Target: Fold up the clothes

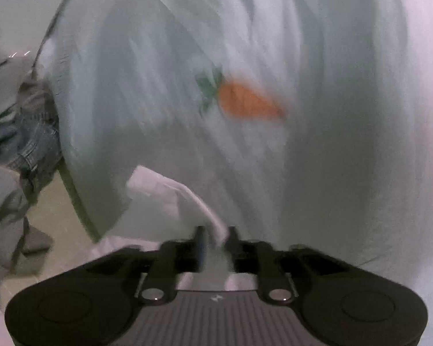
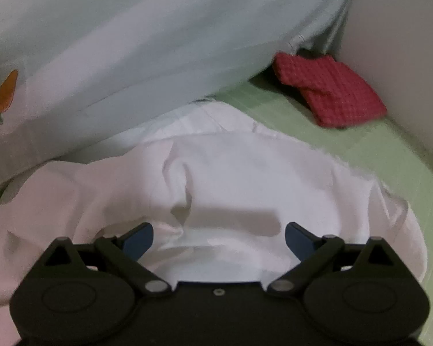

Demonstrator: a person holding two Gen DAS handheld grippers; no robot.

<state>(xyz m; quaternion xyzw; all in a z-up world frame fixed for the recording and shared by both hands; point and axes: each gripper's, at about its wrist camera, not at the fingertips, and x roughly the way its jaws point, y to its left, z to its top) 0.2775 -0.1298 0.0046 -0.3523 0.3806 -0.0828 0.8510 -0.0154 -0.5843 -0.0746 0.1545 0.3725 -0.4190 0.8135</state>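
A white garment (image 1: 317, 158) with an orange carrot patch (image 1: 248, 102) fills the blurred left wrist view. My left gripper (image 1: 216, 243) is shut on a white hem or sleeve edge (image 1: 187, 199) of it and holds it up. In the right wrist view the same garment (image 2: 147, 43) hangs across the top, its carrot patch (image 2: 5, 90) at the left. My right gripper (image 2: 218, 236) is open, its blue pads (image 2: 138, 240) apart just over a crumpled part of the white cloth (image 2: 231, 178) lying on the green surface (image 2: 369, 155).
A folded red waffle-knit cloth (image 2: 332, 92) lies on the green surface by a pale wall (image 2: 404, 43) at the right. A pile of other clothes, with denim (image 1: 29, 144) and grey pieces, sits at the left of the left wrist view.
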